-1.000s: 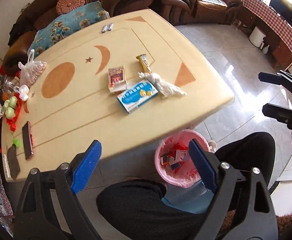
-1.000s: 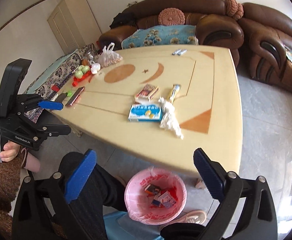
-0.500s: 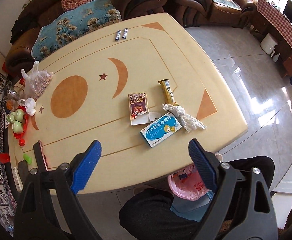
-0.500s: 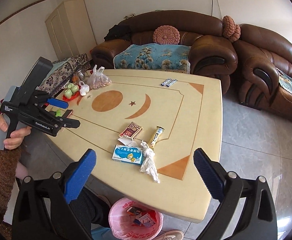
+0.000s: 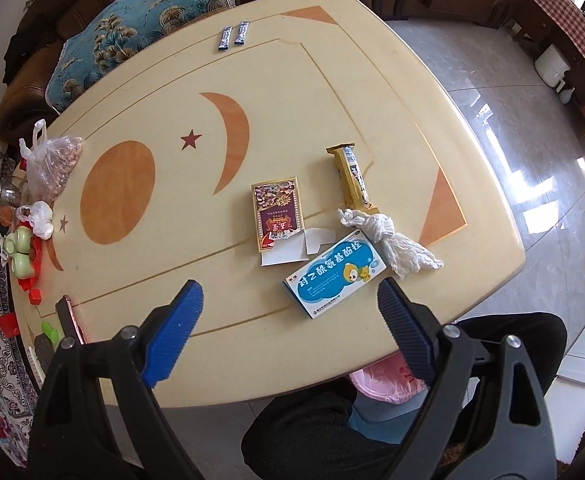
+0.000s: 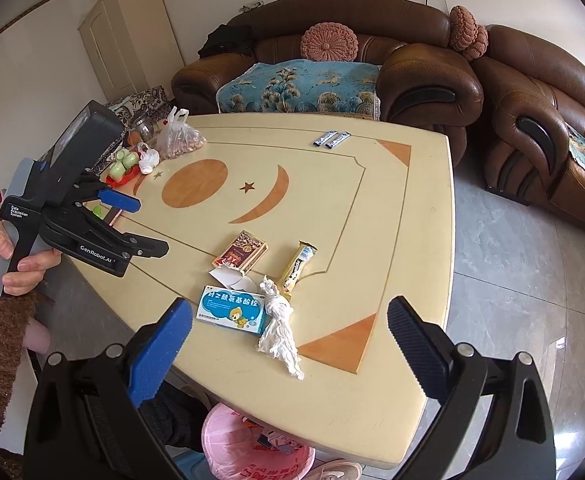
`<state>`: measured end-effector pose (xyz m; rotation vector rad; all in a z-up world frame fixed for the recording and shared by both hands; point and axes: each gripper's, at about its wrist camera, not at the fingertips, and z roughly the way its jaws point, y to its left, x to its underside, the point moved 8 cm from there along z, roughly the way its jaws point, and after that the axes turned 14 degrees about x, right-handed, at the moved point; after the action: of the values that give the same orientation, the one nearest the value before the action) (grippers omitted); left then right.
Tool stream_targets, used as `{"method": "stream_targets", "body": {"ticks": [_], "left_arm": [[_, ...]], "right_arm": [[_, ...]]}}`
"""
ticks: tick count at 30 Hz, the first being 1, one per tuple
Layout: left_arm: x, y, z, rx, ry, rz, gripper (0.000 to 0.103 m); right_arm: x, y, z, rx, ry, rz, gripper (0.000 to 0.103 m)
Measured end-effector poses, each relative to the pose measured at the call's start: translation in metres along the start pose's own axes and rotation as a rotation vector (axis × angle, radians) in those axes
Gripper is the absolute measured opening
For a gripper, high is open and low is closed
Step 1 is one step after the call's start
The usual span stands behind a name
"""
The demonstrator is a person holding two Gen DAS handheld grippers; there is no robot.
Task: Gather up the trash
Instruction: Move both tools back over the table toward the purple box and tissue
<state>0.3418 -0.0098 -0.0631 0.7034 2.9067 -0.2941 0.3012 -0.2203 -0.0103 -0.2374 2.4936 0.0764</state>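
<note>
On the cream table (image 5: pixel 332 92) (image 6: pixel 404 248) lie a blue medicine box (image 5: pixel 334 272) (image 6: pixel 232 310), a crumpled white tissue (image 5: pixel 392 242) (image 6: pixel 278 330), a gold snack wrapper (image 5: pixel 352 178) (image 6: pixel 297 266) and a dark red box (image 5: pixel 278 212) (image 6: pixel 241 252) with a torn white flap. My left gripper (image 5: pixel 290 330) (image 6: pixel 142 228) hovers open and empty above the table's near edge, just short of the blue box. My right gripper (image 6: pixel 290 346) is open and empty too, over the near corner. A pink-lined bin (image 5: pixel 388 382) (image 6: pixel 256 448) sits under the table edge, mostly hidden.
Two small blue sachets (image 5: pixel 232 36) (image 6: pixel 332 139) lie at the far edge. A bag of nuts (image 5: pixel 50 160) (image 6: pixel 178 138), green cups (image 5: pixel 18 252), a phone (image 5: pixel 68 318) and small items crowd the left end. Brown sofas (image 6: pixel 412 60) stand behind; the person's dark trouser legs (image 5: pixel 332 432) are below.
Both grippers have moved forward over the table, so the trash items now sit closer and lower in view. The pink bin has slid mostly under the table edge. Both stay open.
</note>
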Motion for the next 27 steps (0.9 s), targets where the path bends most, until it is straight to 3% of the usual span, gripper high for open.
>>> {"method": "stream_targets", "body": {"ticks": [10, 27], "left_arm": [[-0.012, 0.014, 0.065, 0.013, 0.100, -0.010, 0.087], [-0.029, 0.052, 0.159, 0.064, 0.228, -0.085, 0.087]], "right_arm": [[0.013, 0.013, 0.064, -0.021, 0.097, -0.046, 0.096], [0.082, 0.055, 0.178, -0.034, 0.311, -0.223, 0.096]]}}
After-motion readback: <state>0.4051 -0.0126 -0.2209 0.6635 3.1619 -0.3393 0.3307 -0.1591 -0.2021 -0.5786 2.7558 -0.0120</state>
